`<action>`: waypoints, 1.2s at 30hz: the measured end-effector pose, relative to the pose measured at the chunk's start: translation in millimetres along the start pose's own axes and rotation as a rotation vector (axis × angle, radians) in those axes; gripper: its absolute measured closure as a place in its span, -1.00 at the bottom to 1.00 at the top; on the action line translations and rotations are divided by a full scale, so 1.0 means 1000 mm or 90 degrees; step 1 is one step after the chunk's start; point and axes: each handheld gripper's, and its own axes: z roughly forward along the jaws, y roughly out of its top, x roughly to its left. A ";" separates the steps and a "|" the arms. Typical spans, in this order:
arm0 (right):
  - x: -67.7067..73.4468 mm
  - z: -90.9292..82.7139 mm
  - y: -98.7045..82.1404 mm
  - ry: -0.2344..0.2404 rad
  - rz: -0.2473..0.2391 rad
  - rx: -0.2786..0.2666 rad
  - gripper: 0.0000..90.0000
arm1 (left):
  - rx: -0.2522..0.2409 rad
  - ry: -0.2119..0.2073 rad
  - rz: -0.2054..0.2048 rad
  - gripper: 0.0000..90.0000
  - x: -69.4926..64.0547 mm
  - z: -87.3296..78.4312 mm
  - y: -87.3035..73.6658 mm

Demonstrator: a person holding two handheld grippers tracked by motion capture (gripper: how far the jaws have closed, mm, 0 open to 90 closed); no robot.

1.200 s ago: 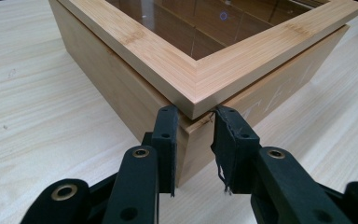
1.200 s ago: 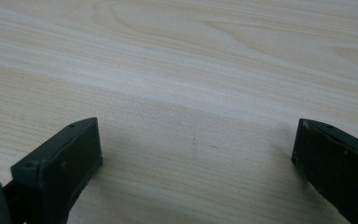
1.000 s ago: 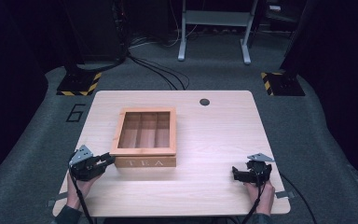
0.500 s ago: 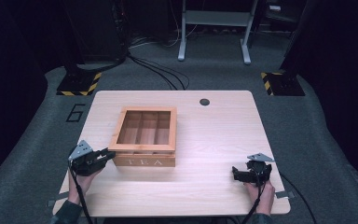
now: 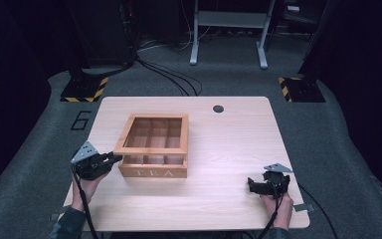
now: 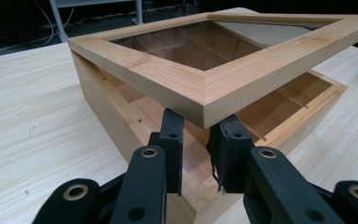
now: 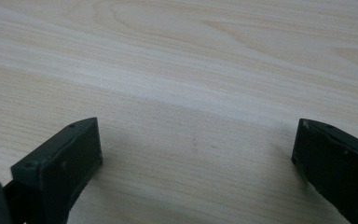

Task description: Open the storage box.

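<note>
A wooden tea box (image 5: 153,172) marked TEA stands left of the table's middle. Its glass-paned lid (image 5: 151,150) is raised a little at the front. My left gripper (image 5: 115,158) is at the box's front left corner. In the left gripper view its jaws (image 6: 201,126) reach in under the lid's corner (image 6: 204,100), between lid and box wall (image 6: 100,107). They have just been closing and stand nearly together, with a narrow empty slit between them. My right gripper (image 5: 251,183) rests low at the front right, open, over bare tabletop (image 7: 196,140).
A round cable hole (image 5: 218,108) sits near the table's far edge. The table's (image 5: 229,149) front edge lies just behind both hands. Beyond the table are a metal stand (image 5: 229,30) and floor cables.
My left gripper has moved up and toward the box's front left corner, and the lid's front has lifted off the box. The right gripper has stayed put.
</note>
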 end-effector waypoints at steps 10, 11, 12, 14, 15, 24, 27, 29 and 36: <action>0.000 0.000 0.000 0.000 0.000 0.000 -0.98 | -0.005 -0.006 0.000 0.67 0.005 0.003 0.015; 0.000 0.000 0.000 0.000 0.000 0.000 -0.98 | -0.005 -0.007 0.004 0.67 0.006 0.003 0.017; 0.000 0.000 0.000 0.000 0.000 0.000 -0.98 | -0.007 -0.008 0.001 0.67 0.006 0.003 0.018; 0.000 0.000 0.000 0.000 0.000 0.000 -0.98 | -0.005 -0.009 0.005 0.68 0.007 0.004 0.022; 0.000 0.000 0.000 0.000 0.000 0.000 -0.98 | -0.001 -0.012 0.006 0.68 0.008 0.004 0.024; 0.000 0.000 0.000 0.000 0.002 0.001 -0.98 | -0.004 -0.018 0.009 0.74 0.012 0.008 0.039; 0.000 0.000 0.000 0.000 0.002 0.001 -0.98 | -0.006 -0.021 0.008 0.76 0.014 0.010 0.044; 0.000 0.000 0.000 0.000 0.000 0.000 -0.98 | -0.006 -0.022 0.008 0.77 0.014 0.011 0.047; 0.000 0.000 0.000 0.001 0.001 0.001 -0.98 | -0.006 -0.027 0.006 0.77 0.016 0.014 0.057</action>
